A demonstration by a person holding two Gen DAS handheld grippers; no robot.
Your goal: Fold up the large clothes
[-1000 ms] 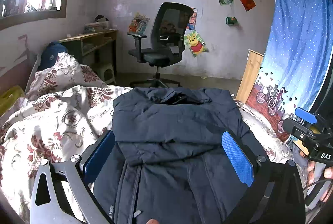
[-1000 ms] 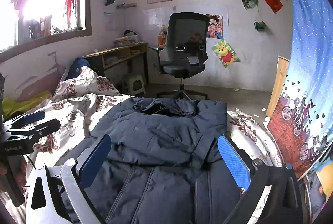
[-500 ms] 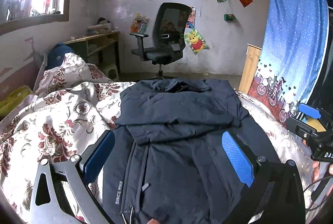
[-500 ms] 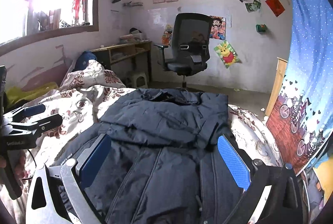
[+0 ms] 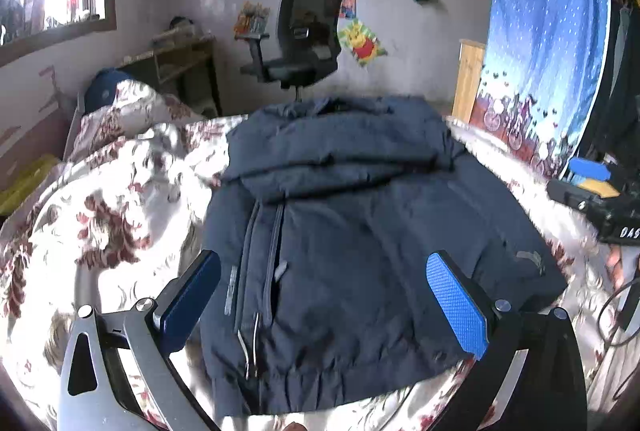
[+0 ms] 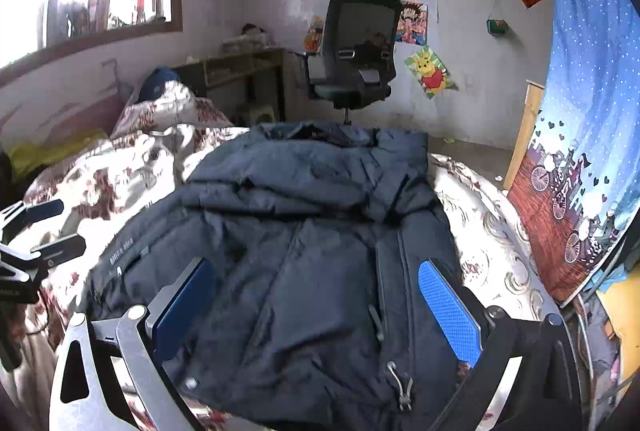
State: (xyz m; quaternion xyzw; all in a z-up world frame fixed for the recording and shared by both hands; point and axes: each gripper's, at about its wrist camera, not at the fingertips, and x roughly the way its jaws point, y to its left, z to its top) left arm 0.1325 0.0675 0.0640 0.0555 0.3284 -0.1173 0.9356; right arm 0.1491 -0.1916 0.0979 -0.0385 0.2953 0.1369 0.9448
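A dark navy padded jacket [image 5: 360, 231] lies flat on the bed, zip side up, with its sleeves folded across the chest; it also shows in the right wrist view [image 6: 312, 239]. My left gripper [image 5: 324, 295] is open and empty, held above the jacket's hem near its left side. My right gripper [image 6: 316, 307] is open and empty above the hem near its right side. Each gripper shows at the edge of the other's view, the right one [image 5: 592, 191] and the left one [image 6: 36, 231].
The bed has a white quilt with dark red flowers [image 5: 100, 223]. A black office chair [image 6: 356, 59] stands on the floor beyond the bed. A wooden desk [image 6: 240, 71] is at the back left, a blue curtain [image 6: 592, 111] at the right.
Both grippers have drawn back toward the near edge of the bed and risen, so the jacket's lower half and hem have come into view. The jacket has not moved.
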